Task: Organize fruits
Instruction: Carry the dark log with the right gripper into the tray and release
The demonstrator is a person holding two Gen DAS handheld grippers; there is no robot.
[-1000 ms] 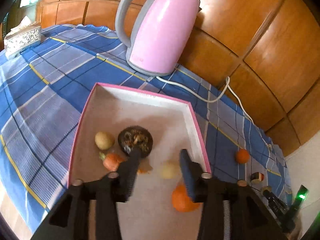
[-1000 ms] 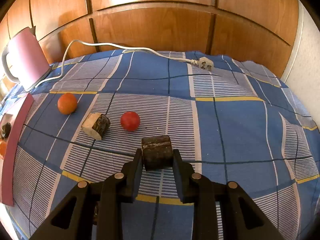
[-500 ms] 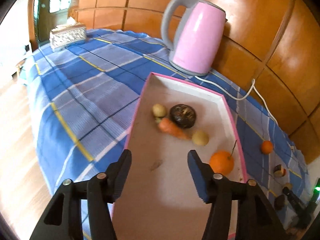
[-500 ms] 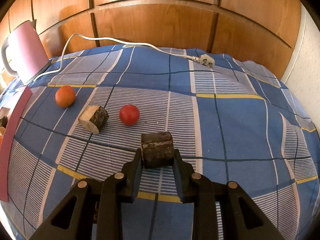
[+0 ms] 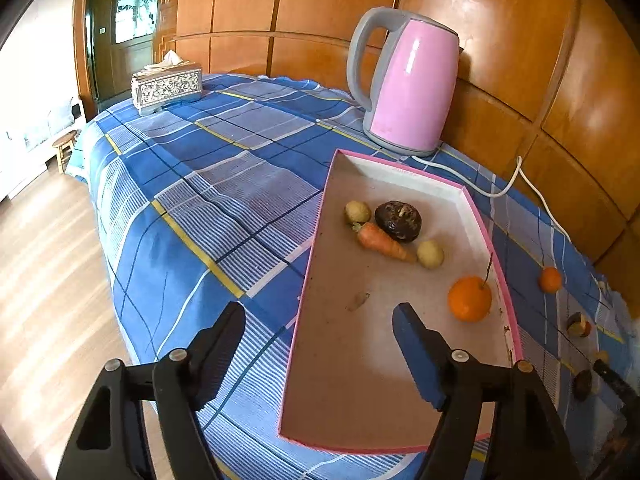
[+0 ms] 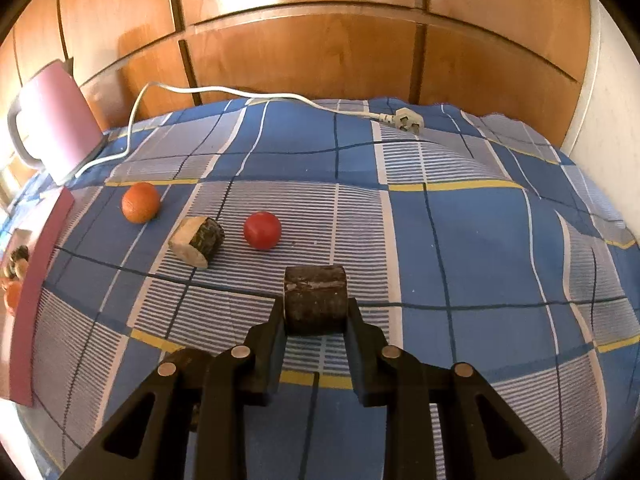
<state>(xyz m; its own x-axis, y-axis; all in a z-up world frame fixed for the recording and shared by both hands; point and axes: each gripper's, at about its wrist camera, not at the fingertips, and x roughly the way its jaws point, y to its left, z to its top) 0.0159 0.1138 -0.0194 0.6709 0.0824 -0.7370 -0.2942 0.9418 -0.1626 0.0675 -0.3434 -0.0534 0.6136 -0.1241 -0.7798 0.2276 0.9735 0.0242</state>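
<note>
A: Where is the fruit relative to the left tongs point(image 5: 318, 334)?

B: Their jaws have just been opening and stand wide with nothing between them, above the near part of the pink-edged tray point(image 5: 502, 288). The big orange point(image 5: 469, 298) lies in the tray just beyond the right-hand finger, not touching it. Farther in, a carrot point(image 5: 382, 242), a dark round fruit point(image 5: 398, 221) and two pale round fruits point(image 5: 430, 254) sit close together.

A: And the right tongs point(image 6: 315, 318)?

B: Clamped on a dark wooden log piece point(image 6: 315, 299), above the checked cloth point(image 6: 460, 240). Beyond it lie a red tomato point(image 6: 262, 230), a second log piece point(image 6: 197, 242) on its side, and a small orange point(image 6: 140, 202), well apart from the fingers.

A: Anything hard to make out?

B: A dark lump sits half hidden behind the right tongs' left finger; I cannot tell what it is. The kettle point(image 6: 56, 120) is cut off at that view's left edge, and the tray's contents there are a blur.
</note>
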